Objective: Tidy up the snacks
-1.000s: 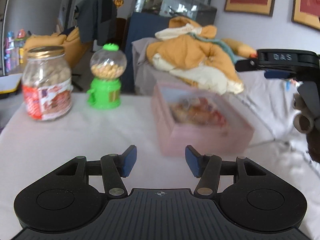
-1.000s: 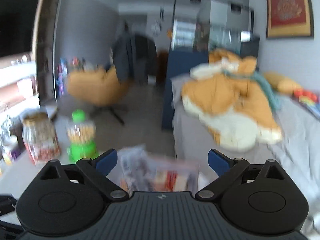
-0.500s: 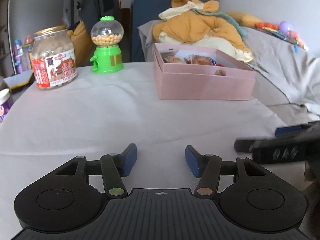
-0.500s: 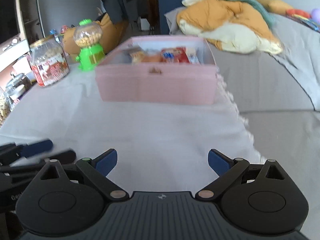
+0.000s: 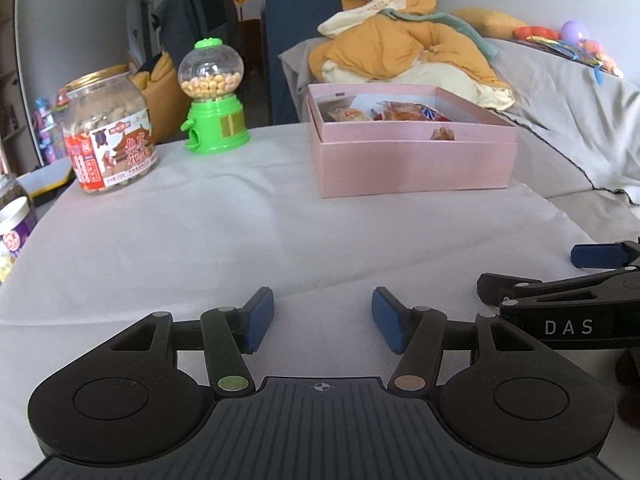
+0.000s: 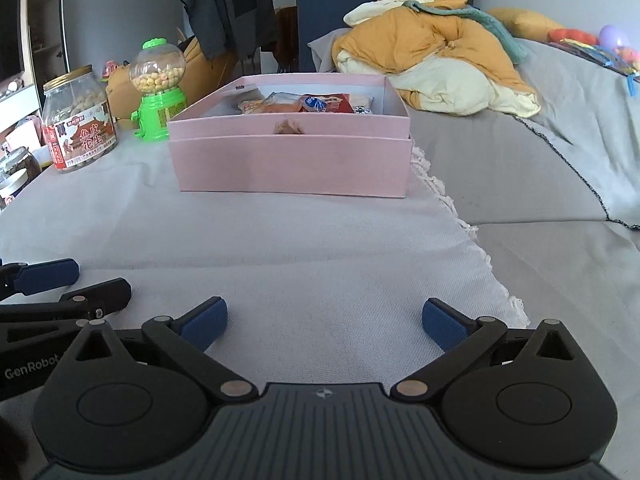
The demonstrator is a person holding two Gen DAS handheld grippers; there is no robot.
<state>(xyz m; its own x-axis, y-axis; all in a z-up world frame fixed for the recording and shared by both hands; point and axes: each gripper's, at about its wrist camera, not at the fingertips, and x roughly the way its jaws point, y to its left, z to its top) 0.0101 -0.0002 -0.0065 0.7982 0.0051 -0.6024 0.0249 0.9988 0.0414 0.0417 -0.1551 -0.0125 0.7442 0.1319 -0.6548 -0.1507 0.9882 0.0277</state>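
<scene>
A pink box (image 5: 412, 160) (image 6: 292, 168) stands on the white tablecloth (image 5: 200, 240), holding several wrapped snack packets (image 5: 400, 112) (image 6: 316, 104). To its left are a green candy dispenser (image 5: 212, 100) (image 6: 160, 92) and a jar of peanuts (image 5: 110, 132) (image 6: 78, 124). My left gripper (image 5: 323, 322) hovers low over the cloth, well short of the box, its jaws opening with nothing between them. My right gripper (image 6: 324, 322) sits beside it near the cloth's right edge, jaws opening wide and empty. Each gripper shows at the edge of the other's view.
A grey sofa (image 6: 520, 160) runs along the right, with a heap of orange and cream bedding (image 5: 408, 56) behind the box. Small jars (image 5: 14, 232) stand at the table's left edge. Toys (image 5: 576, 40) lie at the sofa's far end. An orange chair (image 6: 200, 60) stands behind the table.
Both grippers have come down and drawn back toward the near end of the table, so the box now lies farther ahead. The right jaws have spread slightly wider.
</scene>
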